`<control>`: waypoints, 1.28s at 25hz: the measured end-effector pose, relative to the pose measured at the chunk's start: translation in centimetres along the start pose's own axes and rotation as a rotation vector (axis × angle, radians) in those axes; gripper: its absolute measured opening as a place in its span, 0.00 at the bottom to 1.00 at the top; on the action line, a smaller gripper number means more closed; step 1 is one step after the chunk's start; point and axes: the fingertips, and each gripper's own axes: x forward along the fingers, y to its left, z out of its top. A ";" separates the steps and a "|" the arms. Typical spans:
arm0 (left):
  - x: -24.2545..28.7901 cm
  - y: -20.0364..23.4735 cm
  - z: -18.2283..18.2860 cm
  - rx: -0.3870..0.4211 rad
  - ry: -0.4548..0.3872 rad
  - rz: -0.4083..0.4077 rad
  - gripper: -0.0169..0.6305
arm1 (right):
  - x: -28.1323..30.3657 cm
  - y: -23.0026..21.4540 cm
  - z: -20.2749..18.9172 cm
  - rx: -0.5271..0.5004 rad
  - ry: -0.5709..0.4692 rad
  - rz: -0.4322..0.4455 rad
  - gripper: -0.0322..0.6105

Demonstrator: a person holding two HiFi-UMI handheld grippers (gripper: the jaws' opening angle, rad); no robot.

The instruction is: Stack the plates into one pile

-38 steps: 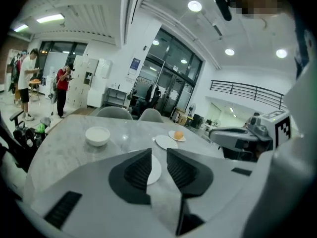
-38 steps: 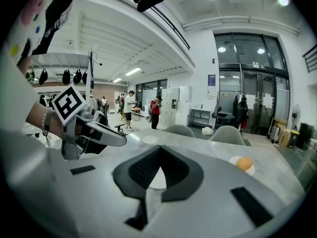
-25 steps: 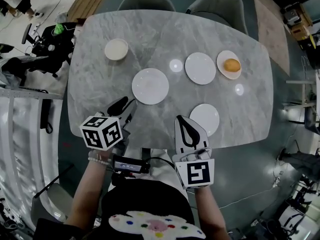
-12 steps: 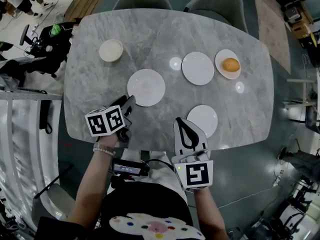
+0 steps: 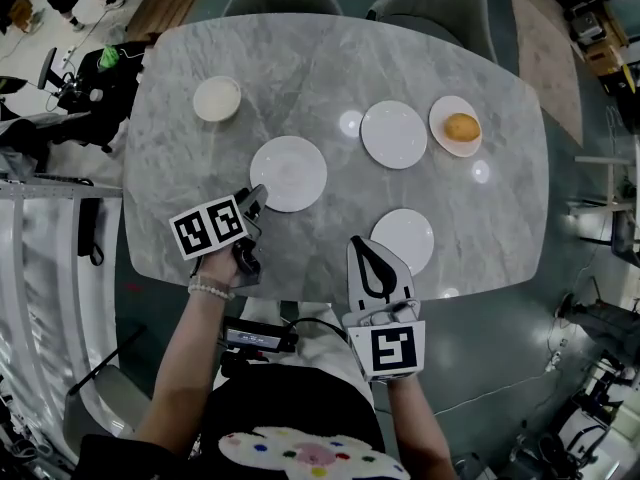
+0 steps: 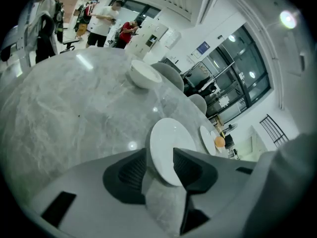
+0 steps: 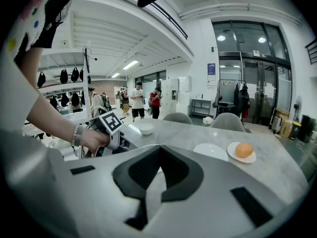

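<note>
The left tool [image 5: 255, 200] is open, and the rim of the big plate [image 5: 288, 173] sits in the gap between its jaws. In the left gripper view, the left tool [image 6: 159, 155] hides the near bit of the big plate [image 6: 166, 143], so I cannot tell if the jaws touch it. From above, the marker cube covers most of this tool.

The big plate lies flat on the gray counter [image 5: 330, 68], face up. It is round, so it has no long side.

The right tool [image 5: 365, 240] is closed with nothing in it. It is just beside the small plate [image 5: 402, 241], at the counter's near edge. In the right gripper view, the right tool [image 7: 159, 150] blocks that plate.

Farther back lie another plate [image 5: 393, 134], a plate with an orange thing [image 5: 455, 126] and a bowl [image 5: 217, 98].
</note>
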 end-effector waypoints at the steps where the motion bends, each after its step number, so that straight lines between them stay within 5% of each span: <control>1: 0.1 0.1 -0.1 -0.017 0.002 0.001 0.30 | 0.0 0.0 0.0 0.000 0.001 0.001 0.05; 20: 0.9 0.1 -0.7 -0.115 0.022 -0.027 0.29 | 0.3 -0.4 -0.6 0.010 0.007 0.002 0.05; 32: 1.1 0.7 -1.5 -0.148 0.039 -0.009 0.12 | 0.4 -0.5 -1.0 0.014 0.021 -0.001 0.05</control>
